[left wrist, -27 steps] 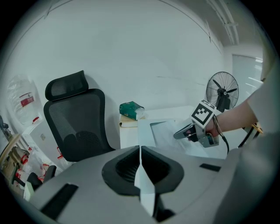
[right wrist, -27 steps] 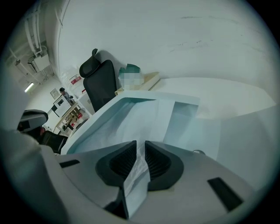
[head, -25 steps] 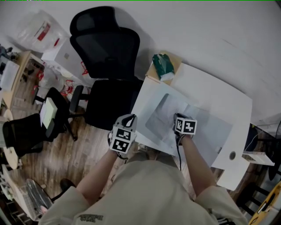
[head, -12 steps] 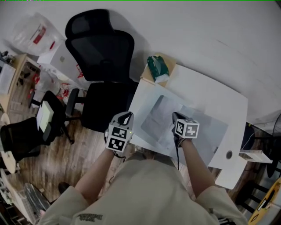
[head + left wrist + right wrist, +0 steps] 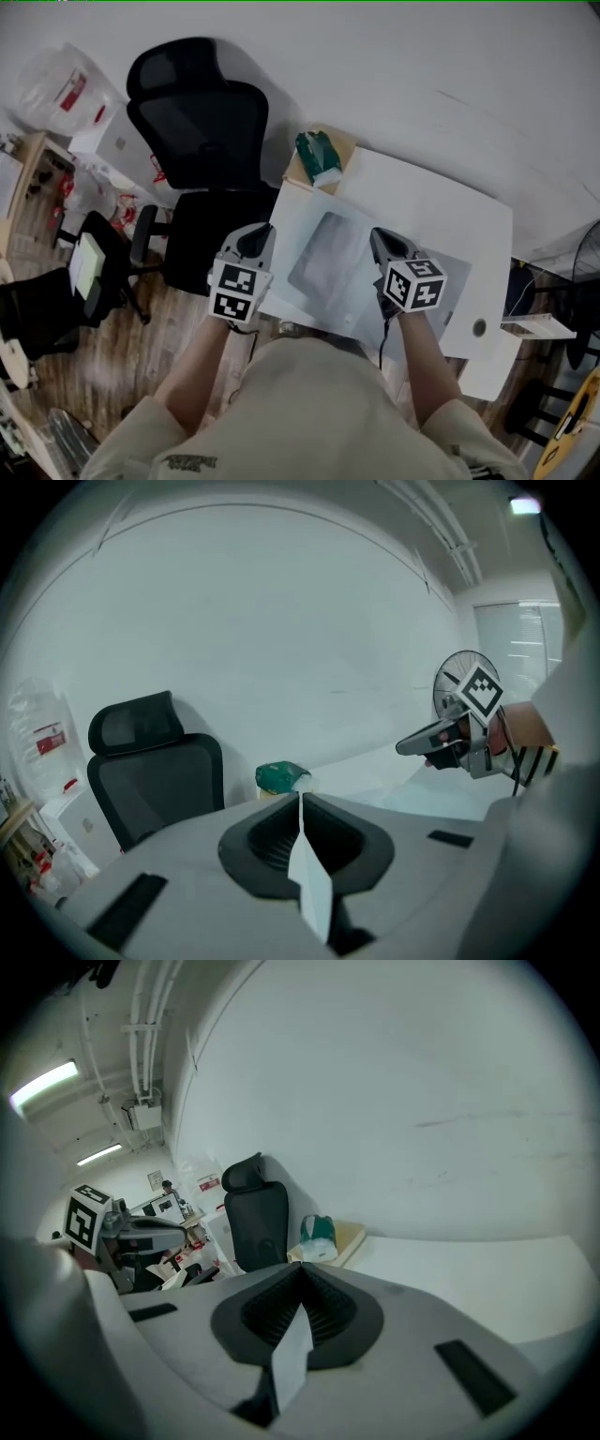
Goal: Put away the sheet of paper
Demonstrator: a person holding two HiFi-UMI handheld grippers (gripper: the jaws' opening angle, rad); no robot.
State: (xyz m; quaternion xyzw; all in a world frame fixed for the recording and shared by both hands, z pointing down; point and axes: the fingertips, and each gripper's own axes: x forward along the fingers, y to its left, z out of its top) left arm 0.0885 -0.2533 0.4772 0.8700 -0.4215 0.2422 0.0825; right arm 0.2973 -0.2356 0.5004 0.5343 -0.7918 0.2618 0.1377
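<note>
Both claws clamped on the sheet of paper [image 5: 326, 230] over the desk [image 5: 441, 211].
Head view: left gripper [image 5: 257, 236] at the sheet's edge off the desk's left side, right gripper [image 5: 382, 240] above the desk's middle; probably lifted, hard to tell. Left gripper view: jaws pinch a paper sliver. Right gripper view: same. I'd call it light, floppy, crease-prone; hold opposite edges, taut.

My right gripper [image 5: 381, 242] has closed onto the sheet of paper [image 5: 323, 267] — edge now pinched between its fingers [image 5: 394, 1335] — and the left gripper [image 5: 255, 238] swung outward.
</note>
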